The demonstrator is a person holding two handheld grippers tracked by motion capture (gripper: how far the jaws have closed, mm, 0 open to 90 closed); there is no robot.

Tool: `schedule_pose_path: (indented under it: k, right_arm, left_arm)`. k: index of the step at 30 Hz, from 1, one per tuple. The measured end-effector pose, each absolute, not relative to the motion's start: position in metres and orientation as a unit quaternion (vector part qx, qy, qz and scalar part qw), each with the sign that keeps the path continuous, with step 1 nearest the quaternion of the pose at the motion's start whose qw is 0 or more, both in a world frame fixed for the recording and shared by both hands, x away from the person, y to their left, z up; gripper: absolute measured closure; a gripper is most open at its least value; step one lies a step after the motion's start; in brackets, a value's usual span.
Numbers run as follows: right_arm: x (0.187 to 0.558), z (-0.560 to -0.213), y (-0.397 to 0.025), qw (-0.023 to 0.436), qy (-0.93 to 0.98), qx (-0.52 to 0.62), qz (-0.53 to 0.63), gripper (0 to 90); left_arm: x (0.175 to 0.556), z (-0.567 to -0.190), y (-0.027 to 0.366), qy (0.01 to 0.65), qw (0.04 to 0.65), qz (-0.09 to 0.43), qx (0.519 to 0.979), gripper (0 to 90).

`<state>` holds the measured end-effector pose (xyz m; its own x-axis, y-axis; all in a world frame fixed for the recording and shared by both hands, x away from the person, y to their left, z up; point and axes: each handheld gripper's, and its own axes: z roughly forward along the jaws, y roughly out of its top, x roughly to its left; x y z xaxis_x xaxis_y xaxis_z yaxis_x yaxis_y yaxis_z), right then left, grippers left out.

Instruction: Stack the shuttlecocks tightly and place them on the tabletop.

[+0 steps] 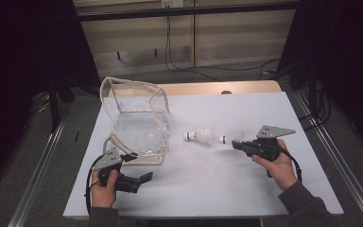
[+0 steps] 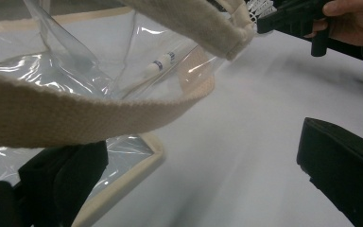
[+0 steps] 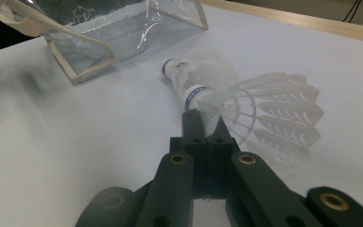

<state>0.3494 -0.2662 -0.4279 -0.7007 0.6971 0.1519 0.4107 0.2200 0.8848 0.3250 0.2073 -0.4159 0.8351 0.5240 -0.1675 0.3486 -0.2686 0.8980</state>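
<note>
A clear plastic bag (image 1: 137,118) with beige trim stands open on the left of the white table (image 1: 194,189). Two white shuttlecocks lie right of it. My right gripper (image 1: 235,144) is shut on the nearer shuttlecock (image 3: 246,101), pinching it just behind its blue-banded cork; its feathers look blurred. The other shuttlecock (image 3: 189,66) rests just beyond, cork toward the bag (image 3: 123,33). My left gripper (image 1: 143,181) stands open at the bag's near corner. In the left gripper view the bag's beige strap (image 2: 75,116) hangs across above the left jaw, touching neither.
The table's wooden far edge (image 1: 208,87) borders the floor, where cables (image 1: 208,71) lie. Metal rails (image 1: 38,165) run along both sides of the table. In the left gripper view the right hand (image 2: 354,19) and its gripper are at the upper right.
</note>
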Motion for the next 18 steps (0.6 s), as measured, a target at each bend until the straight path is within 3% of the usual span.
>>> schedule_pose_path:
  k: [18]
  right_arm:
    - [0.3565, -0.4277, -0.2643, 0.144, 0.762, 0.367, 0.513, 90.0]
  left_arm:
    - [0.3249, -0.4157, 0.2074, 0.275, 0.537, 0.082, 0.793, 2.9]
